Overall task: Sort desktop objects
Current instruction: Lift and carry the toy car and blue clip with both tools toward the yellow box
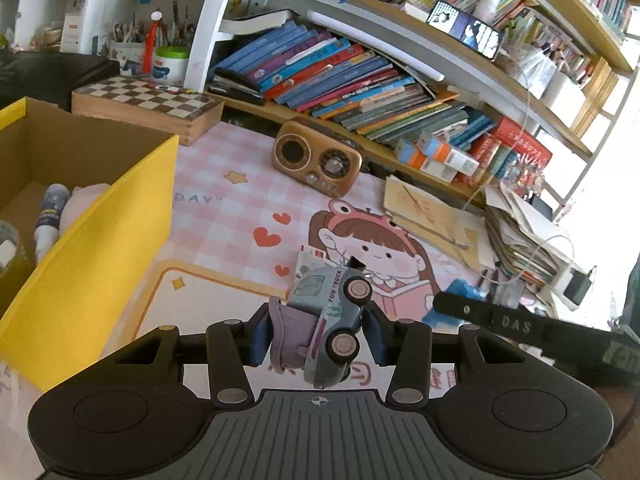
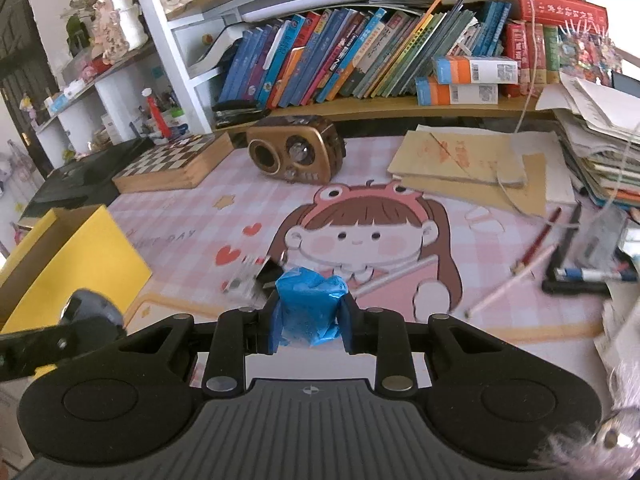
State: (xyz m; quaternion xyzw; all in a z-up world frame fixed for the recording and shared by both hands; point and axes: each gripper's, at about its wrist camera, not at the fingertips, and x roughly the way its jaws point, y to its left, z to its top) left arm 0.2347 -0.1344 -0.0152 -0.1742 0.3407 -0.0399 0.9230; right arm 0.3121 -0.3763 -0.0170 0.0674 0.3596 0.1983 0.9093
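My left gripper [image 1: 316, 332] is shut on a pale blue toy truck [image 1: 328, 320] with pink wheels, held tilted above the desk mat. An open yellow box [image 1: 104, 236] stands just to its left, with a small bottle [image 1: 50, 210] and soft pink things inside. My right gripper [image 2: 310, 314] is shut on a crumpled blue plastic wad [image 2: 310, 308], lifted over the cartoon mat. In the right wrist view the yellow box [image 2: 76, 256] sits at the left. The other gripper's arm shows at the right of the left wrist view [image 1: 520, 326], with the blue plastic wad [image 1: 460, 292] at its tip.
A brown retro radio [image 2: 296, 152] and a chessboard case [image 2: 176, 164] stand at the back of the mat. A small card with a black clip [image 2: 250, 276] lies near the middle. Brown envelopes [image 2: 460, 160], pencils [image 2: 536, 244] and pens lie to the right. Book-filled shelves line the back.
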